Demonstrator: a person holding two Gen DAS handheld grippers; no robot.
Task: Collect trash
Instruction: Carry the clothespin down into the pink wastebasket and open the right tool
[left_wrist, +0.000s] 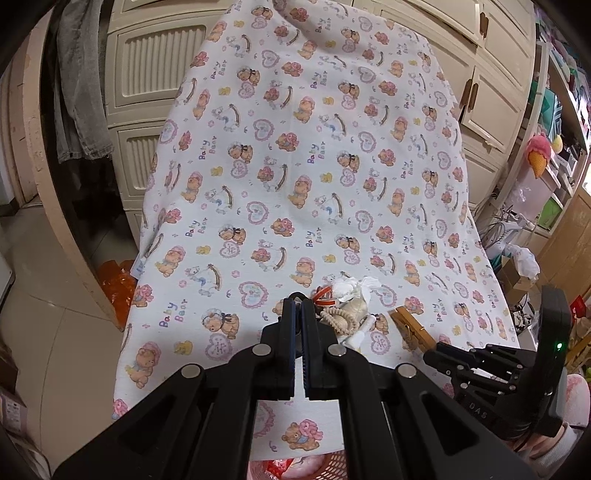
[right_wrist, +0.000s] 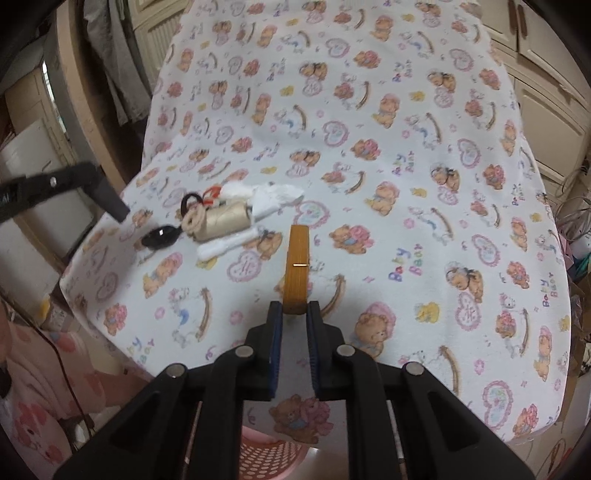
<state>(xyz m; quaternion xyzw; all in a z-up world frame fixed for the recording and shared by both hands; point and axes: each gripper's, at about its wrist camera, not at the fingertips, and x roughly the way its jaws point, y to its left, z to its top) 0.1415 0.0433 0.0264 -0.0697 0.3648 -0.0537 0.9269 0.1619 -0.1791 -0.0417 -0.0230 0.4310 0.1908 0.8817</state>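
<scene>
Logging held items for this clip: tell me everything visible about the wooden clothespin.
The wooden clothespin is amber-brown, seemingly varnished wood, with a thin metal spring wire crossing its middle. Its near end sits between the fingers of the right gripper, which are closed against it; the far end points away over the bear-print cloth. It lies right of the trash pile, apart from it. Whether it is lifted off the cloth cannot be told.

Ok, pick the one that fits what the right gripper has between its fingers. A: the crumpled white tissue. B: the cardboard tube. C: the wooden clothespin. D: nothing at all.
C: in the right wrist view the right gripper has its fingers closed on the near end of the wooden clothespin, while the tissue and the cardboard tube lie apart on the tablecloth.
</scene>
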